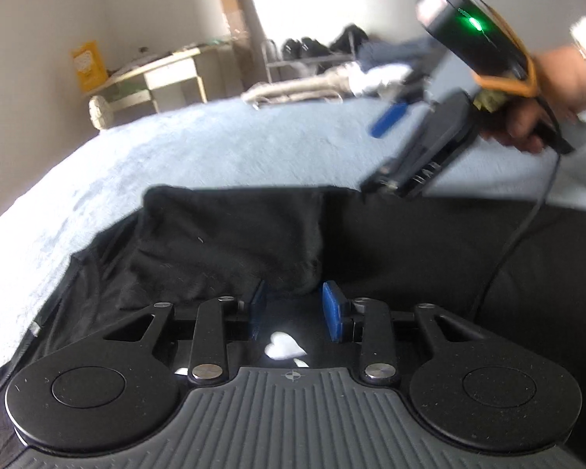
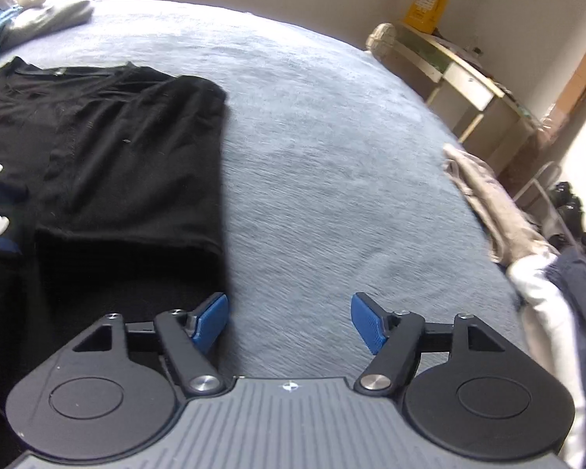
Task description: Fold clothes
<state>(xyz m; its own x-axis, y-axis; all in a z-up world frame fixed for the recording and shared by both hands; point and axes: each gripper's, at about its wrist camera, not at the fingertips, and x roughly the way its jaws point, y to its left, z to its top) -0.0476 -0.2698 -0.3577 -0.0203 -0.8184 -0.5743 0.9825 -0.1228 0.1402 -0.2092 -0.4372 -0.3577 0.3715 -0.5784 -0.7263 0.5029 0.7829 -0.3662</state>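
Left gripper [image 1: 293,312] has its blue pads apart, empty, low in frame over the black cotton T-shirt [image 1: 234,242]; right gripper [image 2: 289,322] is spread wide above the pale blue fleece bedspread [image 2: 332,156]. Risk: the released sleeve fold springing open

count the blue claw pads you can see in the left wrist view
3. Two belong to the left claw, low in the frame over the black garment; one shows on the right claw, upper right. Its other pad may be hidden.

Both wrist cams low, close over bed [image 2: 312,156], angled down; share black garment [image 1: 234,234], desk [image 2: 461,86].
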